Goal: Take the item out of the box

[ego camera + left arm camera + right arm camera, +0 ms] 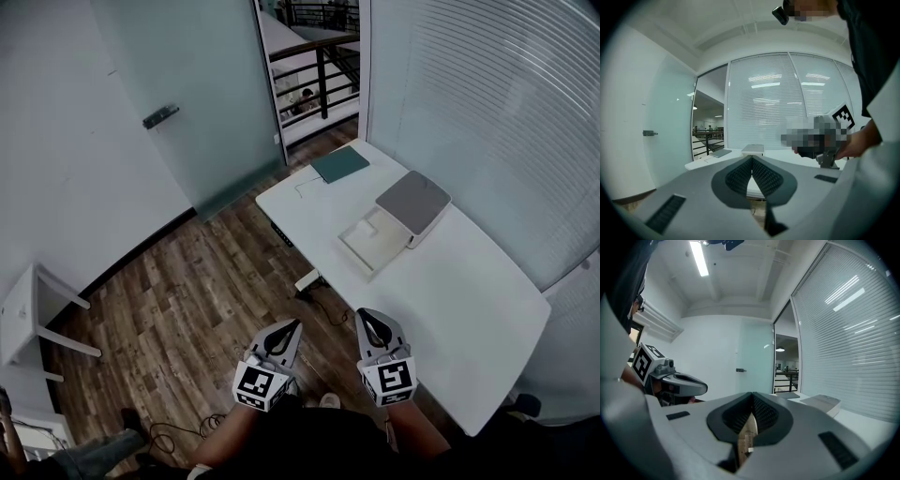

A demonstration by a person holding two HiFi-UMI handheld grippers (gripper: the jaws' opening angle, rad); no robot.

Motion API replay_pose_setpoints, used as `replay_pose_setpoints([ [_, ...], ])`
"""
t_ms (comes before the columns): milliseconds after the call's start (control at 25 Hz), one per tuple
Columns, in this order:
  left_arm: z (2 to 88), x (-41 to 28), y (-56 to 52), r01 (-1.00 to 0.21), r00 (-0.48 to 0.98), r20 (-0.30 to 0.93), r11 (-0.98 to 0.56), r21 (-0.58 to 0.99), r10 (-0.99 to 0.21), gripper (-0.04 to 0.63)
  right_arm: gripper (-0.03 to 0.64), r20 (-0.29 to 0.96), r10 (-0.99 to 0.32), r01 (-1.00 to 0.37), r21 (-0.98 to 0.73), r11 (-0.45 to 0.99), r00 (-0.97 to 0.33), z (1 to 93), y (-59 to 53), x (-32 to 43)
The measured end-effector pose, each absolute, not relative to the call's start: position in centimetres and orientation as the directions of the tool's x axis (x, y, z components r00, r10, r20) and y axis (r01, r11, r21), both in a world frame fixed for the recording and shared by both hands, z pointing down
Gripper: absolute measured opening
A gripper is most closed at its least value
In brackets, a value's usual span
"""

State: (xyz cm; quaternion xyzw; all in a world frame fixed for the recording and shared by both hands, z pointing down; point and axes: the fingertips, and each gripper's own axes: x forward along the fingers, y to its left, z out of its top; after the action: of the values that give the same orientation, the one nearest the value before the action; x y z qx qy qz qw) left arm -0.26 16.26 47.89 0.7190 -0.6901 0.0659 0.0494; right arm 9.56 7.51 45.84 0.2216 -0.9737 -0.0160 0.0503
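Both tools are shut and hold nothing: the left tool [286,330] has its jaws meeting at the tip with only air beyond them, and the right tool [370,321] is closed the same way. They are carried side by side and about level, the left one over the wooden floor [187,291] and the right one by the near edge of the table [469,309]. I read that as a carrying posture for an approach, since the box [414,199] stands well apart from them, farther up the table. The box has a grey top, and a pale flat tray [373,239] lies touching it on the floor side. Together their long axis runs across the table's width, tray end toward the open room, grey end toward the blinds [487,94]. The item itself cannot be seen. It is presumably inside the box, so which way it points cannot be told.
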Motion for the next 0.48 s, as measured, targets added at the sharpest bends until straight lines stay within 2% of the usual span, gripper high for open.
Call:
replay_pose_setpoints([
  [480,48.2,-6.7,11.0,-0.998,0.059,0.162,-0.061,-0.007,-0.985,0.012,0.006,0.080,-0.459,-0.453,0.088,0.887,-0.885,45.0,2.7,3.8],
])
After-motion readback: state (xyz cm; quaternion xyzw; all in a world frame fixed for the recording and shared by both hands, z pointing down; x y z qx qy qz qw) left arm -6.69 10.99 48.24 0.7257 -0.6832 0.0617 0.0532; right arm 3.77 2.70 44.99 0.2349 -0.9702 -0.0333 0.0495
